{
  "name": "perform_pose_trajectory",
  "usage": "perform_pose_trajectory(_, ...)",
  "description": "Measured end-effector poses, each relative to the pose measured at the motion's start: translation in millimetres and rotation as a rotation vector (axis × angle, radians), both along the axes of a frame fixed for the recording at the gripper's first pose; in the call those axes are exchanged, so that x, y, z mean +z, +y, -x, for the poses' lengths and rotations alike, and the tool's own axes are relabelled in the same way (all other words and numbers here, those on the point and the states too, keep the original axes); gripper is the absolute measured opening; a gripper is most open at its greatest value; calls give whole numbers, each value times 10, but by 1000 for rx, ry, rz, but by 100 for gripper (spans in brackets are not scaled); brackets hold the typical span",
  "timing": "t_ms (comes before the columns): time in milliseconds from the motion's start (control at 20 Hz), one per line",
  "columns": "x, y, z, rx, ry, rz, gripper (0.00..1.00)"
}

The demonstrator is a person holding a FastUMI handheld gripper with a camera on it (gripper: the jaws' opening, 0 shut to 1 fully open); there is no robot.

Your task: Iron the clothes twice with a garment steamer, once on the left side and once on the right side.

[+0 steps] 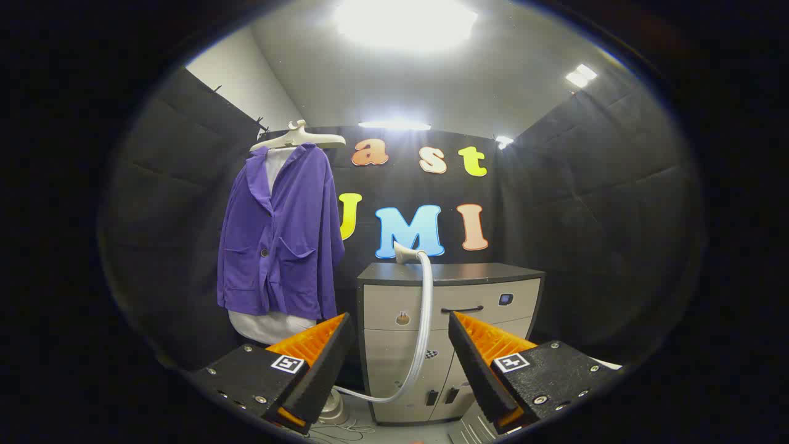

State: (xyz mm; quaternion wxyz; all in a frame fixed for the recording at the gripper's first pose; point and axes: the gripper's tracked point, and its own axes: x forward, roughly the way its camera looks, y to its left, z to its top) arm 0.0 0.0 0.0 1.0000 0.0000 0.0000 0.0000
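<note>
From the gripper view I see my gripper (400, 345) with its two fingers (320, 364) spread wide apart, nothing held between them, both orange-backed with black pads. Straight ahead, beyond the fingers, stands a grey cabinet (481, 302) with a dark top, and on that top rests the white steamer head (404, 251). Its pale hose (422, 327) drops down the cabinet's front, passes through the gap between my fingers, and curves off toward a white base on the floor (333, 410) just behind the left finger (I can only make out part of it). The purple jacket (280, 240) hangs to the left of the cabinet, well beyond the left finger, on a cream hanger (300, 137) against the black booth wall; a white garment (271, 325) shows under it at the collar and below the hem. The jacket hangs apart from the steamer head. Bright ceiling lights (404, 21) glare overhead.
</note>
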Motion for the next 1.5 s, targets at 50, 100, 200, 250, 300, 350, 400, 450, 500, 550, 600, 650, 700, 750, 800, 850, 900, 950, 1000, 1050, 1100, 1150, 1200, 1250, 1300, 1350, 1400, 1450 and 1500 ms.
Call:
perform_pose_trajectory(50, 10, 8, 7, 0, 0, 0, 95)
perform_pose_trajectory(100, 7, 15, 14, 0, 0, 2, 95)
perform_pose_trajectory(200, 13, 23, 38, -3, 1, 11, 95)
perform_pose_trajectory(250, 14, 34, 49, -2, 2, 13, 95)
perform_pose_trajectory(300, 12, 44, 56, -2, 3, 14, 95)
perform_pose_trajectory(350, 17, 56, 77, -3, 2, 13, 95)
perform_pose_trajectory(400, 26, 59, 85, -5, 1, 12, 95)
perform_pose_trajectory(450, 41, 65, 91, -7, -2, 12, 95)
perform_pose_trajectory(500, 56, 75, 102, -9, -5, 11, 95)
perform_pose_trajectory(550, 63, 89, 116, -11, -8, 10, 95)
perform_pose_trajectory(600, 69, 101, 121, -13, -11, 9, 95)
perform_pose_trajectory(650, 75, 111, 118, -14, -12, 7, 95)
perform_pose_trajectory(700, 74, 123, 121, -15, -11, 6, 95)
perform_pose_trajectory(750, 83, 138, 118, -17, -11, 6, 95)
perform_pose_trajectory(800, 86, 153, 115, -18, -11, 7, 95)
perform_pose_trajectory(850, 106, 168, 110, -20, -13, 6, 95)
perform_pose_trajectory(900, 118, 183, 102, -22, -15, 5, 95)
perform_pose_trajectory(950, 140, 199, 81, -24, -17, 3, 95)
perform_pose_trajectory(1000, 160, 217, 66, -27, -18, 2, 95)
perform_pose_trajectory(1050, 180, 234, 40, -30, -21, 1, 95)
perform_pose_trajectory(1100, 210, 252, 12, -33, -24, 0, 95)
perform_pose_trajectory(1150, 245, 276, -18, -35, -27, -1, 95)
perform_pose_trajectory(1200, 272, 297, -49, -36, -27, -1, 95)
perform_pose_trajectory(1250, 303, 318, -82, -39, -27, -1, 95)
perform_pose_trajectory(1300, 345, 338, -121, -41, -28, -1, 95)
perform_pose_trajectory(1350, 397, 363, -162, -42, -29, -1, 95)
perform_pose_trajectory(1400, 441, 383, -209, -42, -27, -3, 95)
perform_pose_trajectory(1450, 505, 414, -258, -34, -26, -7, 95)
perform_pose_trajectory(1500, 571, 444, -310, -23, -26, -10, 95)
